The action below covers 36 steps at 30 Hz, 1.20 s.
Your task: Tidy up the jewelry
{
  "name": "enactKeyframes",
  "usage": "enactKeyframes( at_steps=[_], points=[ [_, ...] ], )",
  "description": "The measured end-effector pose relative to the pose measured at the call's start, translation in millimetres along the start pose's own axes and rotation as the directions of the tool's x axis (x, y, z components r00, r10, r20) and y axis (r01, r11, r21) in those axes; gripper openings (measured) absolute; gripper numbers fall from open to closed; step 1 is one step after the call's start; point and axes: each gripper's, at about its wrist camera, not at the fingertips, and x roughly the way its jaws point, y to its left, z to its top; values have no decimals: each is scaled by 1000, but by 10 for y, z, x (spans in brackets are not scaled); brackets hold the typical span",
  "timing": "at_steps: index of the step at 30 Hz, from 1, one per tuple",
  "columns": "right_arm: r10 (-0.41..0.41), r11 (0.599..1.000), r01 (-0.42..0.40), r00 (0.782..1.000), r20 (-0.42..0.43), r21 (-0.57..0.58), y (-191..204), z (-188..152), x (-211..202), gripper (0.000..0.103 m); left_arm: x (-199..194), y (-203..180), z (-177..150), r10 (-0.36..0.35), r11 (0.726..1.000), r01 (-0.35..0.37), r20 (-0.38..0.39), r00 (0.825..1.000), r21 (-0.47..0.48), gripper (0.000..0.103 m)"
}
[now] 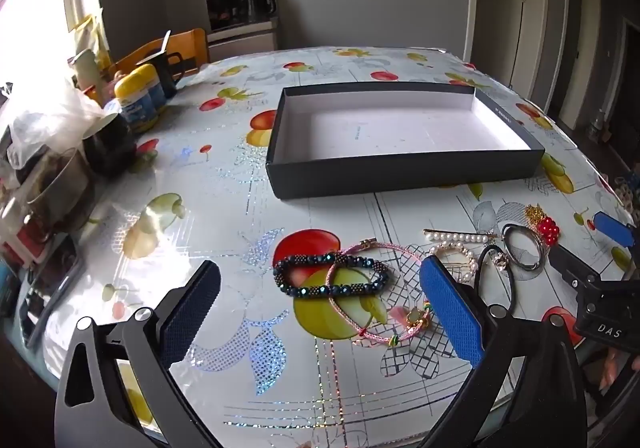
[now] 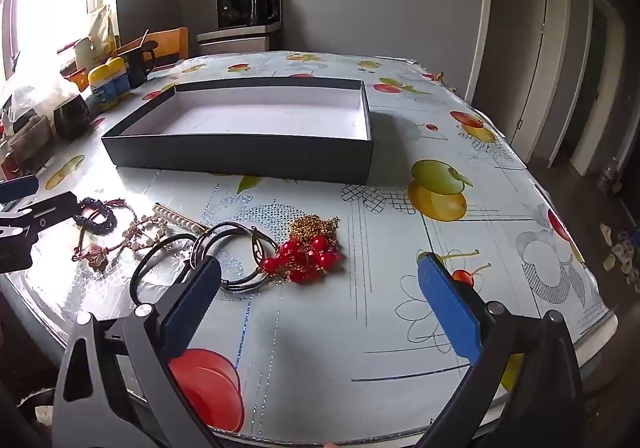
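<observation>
A dark shallow box (image 1: 400, 168) with a white inside stands empty mid-table; it also shows in the right wrist view (image 2: 240, 160). Jewelry lies in a row near the front edge: a dark beaded bracelet (image 1: 332, 275), a pink cord bracelet (image 1: 376, 312), a pearl hair clip (image 1: 460, 237), a pearl bracelet (image 1: 456, 254), a black hair tie (image 2: 156, 264), metal bangles (image 2: 240, 244), and a red bead and gold chain piece (image 2: 312, 248). My left gripper (image 1: 320, 308) is open, just above the beaded bracelet. My right gripper (image 2: 320, 300) is open and empty, in front of the red beads.
Bottles, cups, a black jug (image 1: 164, 72) and bags crowd the table's left side. A wooden chair (image 1: 176, 48) and a coffee machine (image 1: 240, 0) stand behind. The fruit-patterned tablecloth (image 2: 440, 184) covers the table; its front edge is close to both grippers.
</observation>
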Motion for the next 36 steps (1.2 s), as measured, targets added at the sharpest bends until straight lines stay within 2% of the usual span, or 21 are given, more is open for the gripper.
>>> enactKeyframes(
  at_steps=[36],
  points=[
    [-1, 1000, 1, 1000, -5, -16, 57, -57, 41, 97, 43, -20, -80, 8, 1000, -8, -3, 1000, 4, 101]
  ],
)
